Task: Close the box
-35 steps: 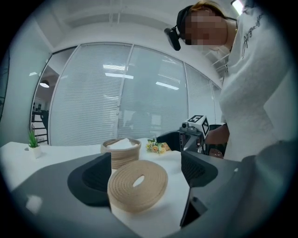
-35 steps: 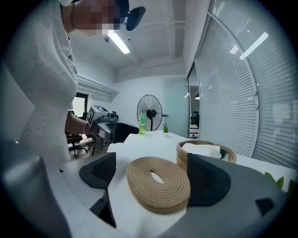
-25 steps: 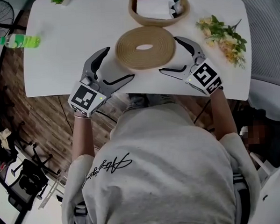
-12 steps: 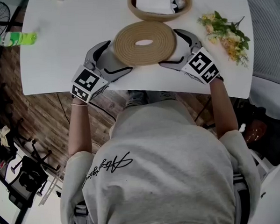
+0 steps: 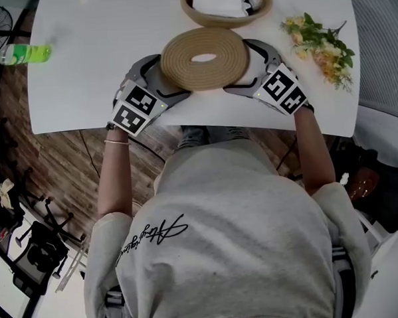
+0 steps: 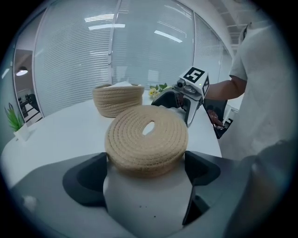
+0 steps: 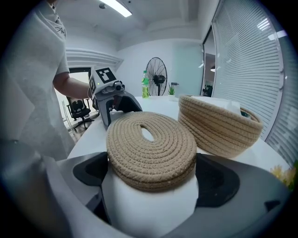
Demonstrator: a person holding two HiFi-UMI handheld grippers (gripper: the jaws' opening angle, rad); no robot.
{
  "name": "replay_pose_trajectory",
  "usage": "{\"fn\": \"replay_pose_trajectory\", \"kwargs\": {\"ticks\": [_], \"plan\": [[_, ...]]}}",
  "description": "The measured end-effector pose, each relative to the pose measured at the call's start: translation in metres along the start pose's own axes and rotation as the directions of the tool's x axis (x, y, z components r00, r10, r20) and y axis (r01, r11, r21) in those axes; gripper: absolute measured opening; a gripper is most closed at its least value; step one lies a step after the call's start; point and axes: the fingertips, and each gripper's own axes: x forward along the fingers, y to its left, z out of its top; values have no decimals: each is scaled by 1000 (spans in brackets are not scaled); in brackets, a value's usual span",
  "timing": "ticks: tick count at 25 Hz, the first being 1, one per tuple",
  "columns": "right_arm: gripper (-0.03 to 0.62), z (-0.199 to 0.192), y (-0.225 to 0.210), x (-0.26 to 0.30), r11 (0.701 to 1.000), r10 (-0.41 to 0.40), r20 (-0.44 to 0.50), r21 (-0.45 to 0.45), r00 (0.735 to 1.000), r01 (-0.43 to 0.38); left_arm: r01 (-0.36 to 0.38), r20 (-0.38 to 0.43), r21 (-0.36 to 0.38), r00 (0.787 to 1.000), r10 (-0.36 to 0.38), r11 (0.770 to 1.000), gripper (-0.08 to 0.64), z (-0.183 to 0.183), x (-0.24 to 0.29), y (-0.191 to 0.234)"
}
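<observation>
A round woven rope lid with a slot in its middle lies flat on the white table. Just behind it stands the open woven basket with white things inside. My left gripper is at the lid's left rim and my right gripper is at its right rim. In the left gripper view the lid sits between the wide-spread jaws of the left gripper. In the right gripper view the lid fills the gap of the right gripper, whose jaws are opening. The basket is close behind.
A bunch of yellow and white flowers lies at the table's right. A green bottle lies at the far left edge. The person's torso presses against the table's near edge, and chairs stand on the wooden floor at left.
Both grippers have moved inward and forward from the table's near edge. Their jaws now straddle the lid's left and right rims. The lid has not moved.
</observation>
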Motion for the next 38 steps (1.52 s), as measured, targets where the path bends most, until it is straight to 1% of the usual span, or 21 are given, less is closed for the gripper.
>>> {"fn": "replay_pose_trajectory", "kwargs": {"ticks": [8,16,23,32,38], "plan": [[577,3,1,-1,1000,-29,7,-5,1000,29,-11,6,1,1000,11,1000,500,1,-2,1],[575,8,16,-7,998,-54,31,8,998,54,1,51,14,999,-1,1000,499,2,-15,-8],[575,29,30,-21,995,-101,54,-23,993,102,-2,80,39,997,-1,999,499,6,-37,-14],[575,63,48,-33,988,-151,85,-28,985,154,7,127,79,992,-17,997,499,13,-73,-14],[575,78,60,-37,978,-198,109,-40,974,203,5,149,121,989,-23,993,499,14,-89,-14]]}}
